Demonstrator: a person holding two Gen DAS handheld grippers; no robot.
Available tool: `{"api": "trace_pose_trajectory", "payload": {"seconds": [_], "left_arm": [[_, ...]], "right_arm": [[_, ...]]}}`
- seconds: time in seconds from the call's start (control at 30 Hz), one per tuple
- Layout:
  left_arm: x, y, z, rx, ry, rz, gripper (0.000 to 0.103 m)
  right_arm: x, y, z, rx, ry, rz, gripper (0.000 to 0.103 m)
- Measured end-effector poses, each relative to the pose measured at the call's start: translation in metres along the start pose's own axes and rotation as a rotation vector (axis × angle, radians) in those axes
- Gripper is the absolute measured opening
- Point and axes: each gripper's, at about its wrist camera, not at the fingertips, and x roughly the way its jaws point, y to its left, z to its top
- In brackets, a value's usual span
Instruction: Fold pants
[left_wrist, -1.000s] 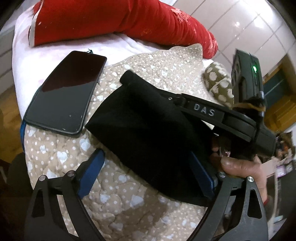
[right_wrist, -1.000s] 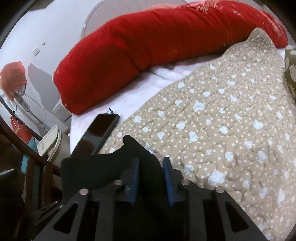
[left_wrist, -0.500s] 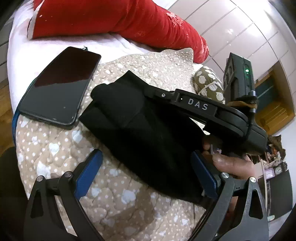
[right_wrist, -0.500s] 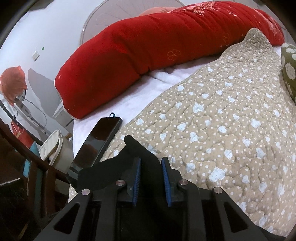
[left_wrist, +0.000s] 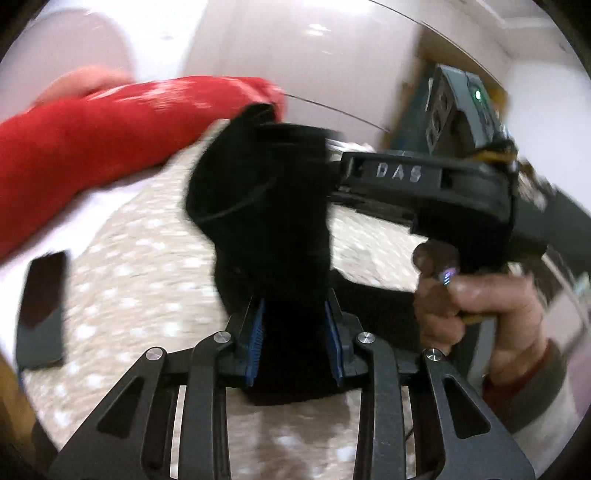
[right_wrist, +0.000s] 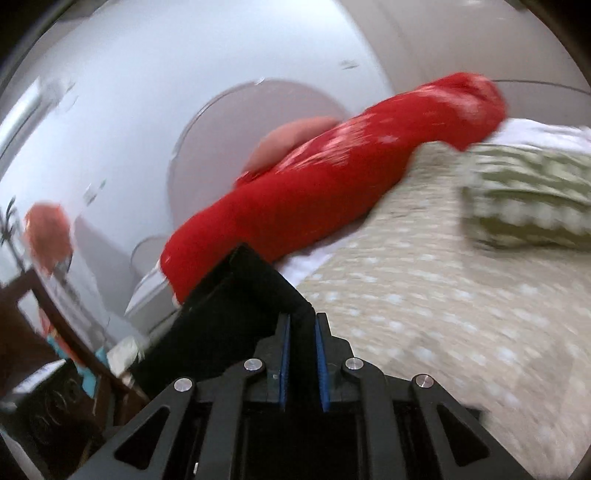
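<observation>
The black pants (left_wrist: 266, 206) hang lifted above the beige spotted quilt (left_wrist: 140, 266). My left gripper (left_wrist: 293, 332) is shut on a bunch of the black cloth between its blue pads. My right gripper (right_wrist: 302, 354) is shut on another part of the pants (right_wrist: 236, 295), which stick up in a folded ridge ahead of its fingers. In the left wrist view the right gripper's body (left_wrist: 424, 181) and the hand holding it reach in from the right, at the top of the cloth. Both views are motion-blurred.
A long red bolster (right_wrist: 332, 184) lies along the far side of the bed. A black phone (left_wrist: 42, 306) lies at the quilt's left edge. A green spotted pillow (right_wrist: 528, 199) sits at the right. Dark wooden furniture (right_wrist: 48, 325) stands at left of the bed.
My left gripper has closed from wide open onto the pants. Both grippers have risen, lifting the pants off the quilt, and the views have tilted up toward the wall.
</observation>
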Motion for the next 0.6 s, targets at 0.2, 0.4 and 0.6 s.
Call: {"api": "trace_pose_trajectory", "payload": {"seconds": [0.2, 0.4, 0.6], "left_arm": [[0.055, -0.047, -0.027, 0.132, 0.167, -0.123, 0.028], [0.050, -0.056, -0.033, 0.199, 0.214, -0.163, 0.055], [0.006, -0.043, -0.022, 0.197, 0.147, -0.170, 0.071]], "right_arm": [[-0.071, -0.080, -0.055, 0.239, -0.028, -0.355, 0.013], [-0.128, -0.121, -0.098, 0.530, -0.155, -0.308, 0.047], [-0.118, -0.103, -0.099, 0.508, -0.135, -0.188, 0.063]]}}
